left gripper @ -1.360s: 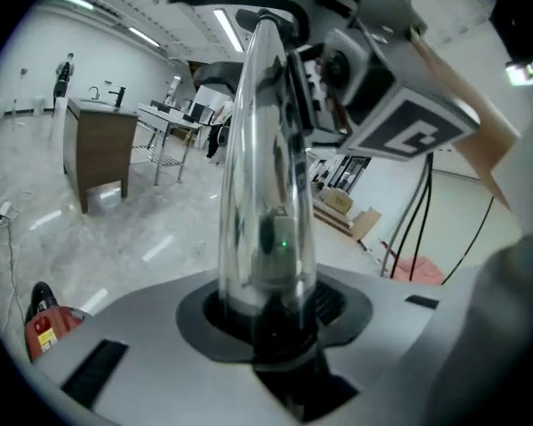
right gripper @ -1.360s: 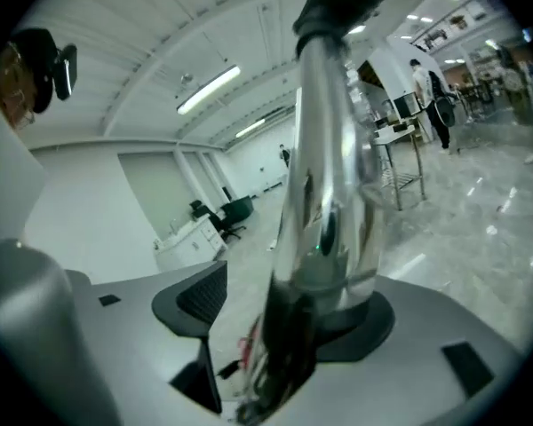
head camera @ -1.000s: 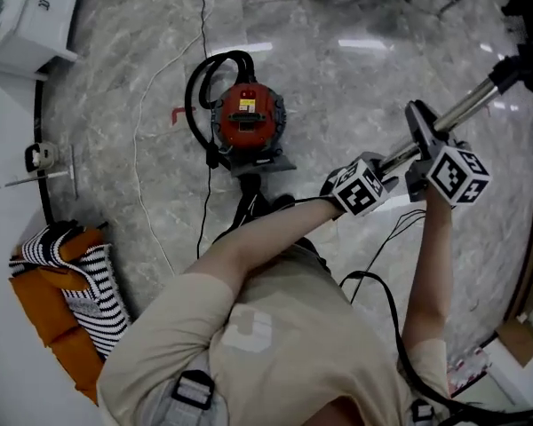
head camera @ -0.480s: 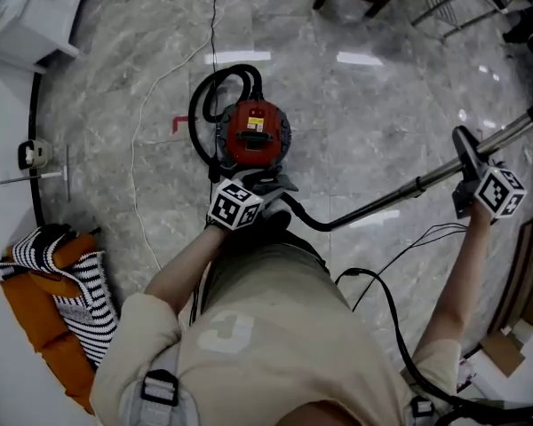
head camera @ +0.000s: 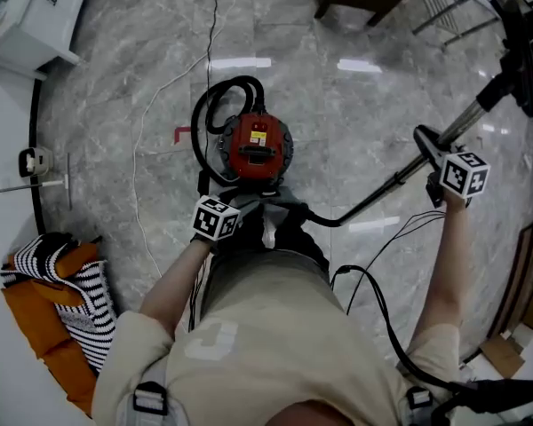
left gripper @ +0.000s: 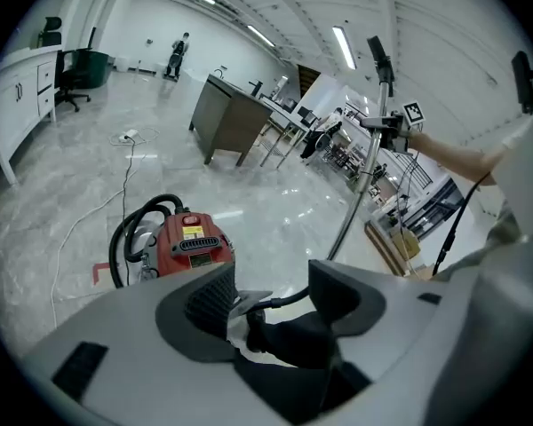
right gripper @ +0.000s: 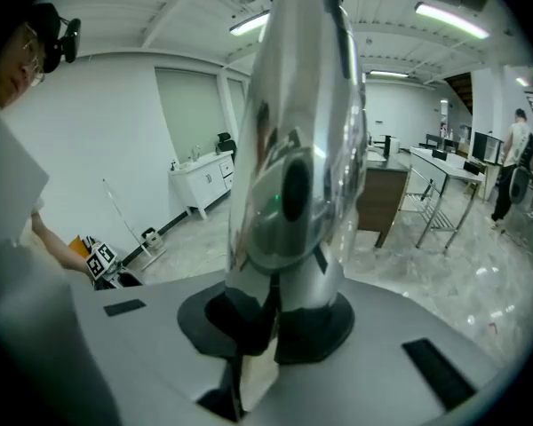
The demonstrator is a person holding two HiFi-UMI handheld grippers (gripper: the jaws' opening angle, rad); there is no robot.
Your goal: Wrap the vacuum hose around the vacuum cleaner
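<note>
Open-plan office hall, polished marble floor [left gripper: 275, 211], desks [left gripper: 231, 122], swivel chair [left gripper: 69, 74], ceiling strip lights [left gripper: 344, 47]

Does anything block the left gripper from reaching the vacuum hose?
Nothing visible does. The left gripper has just opened its jaws, and they grip nothing. The black hose shows in the gap just beyond them, untouched and uncovered, near the red vacuum cleaner.

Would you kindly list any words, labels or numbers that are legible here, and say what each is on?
Nothing is legible.
Yellow label on the red vacuum cleaner: too small to read.
Pale mark on the person's shirt: unclear.
Marker cubes: patterns only, no letters.
</note>
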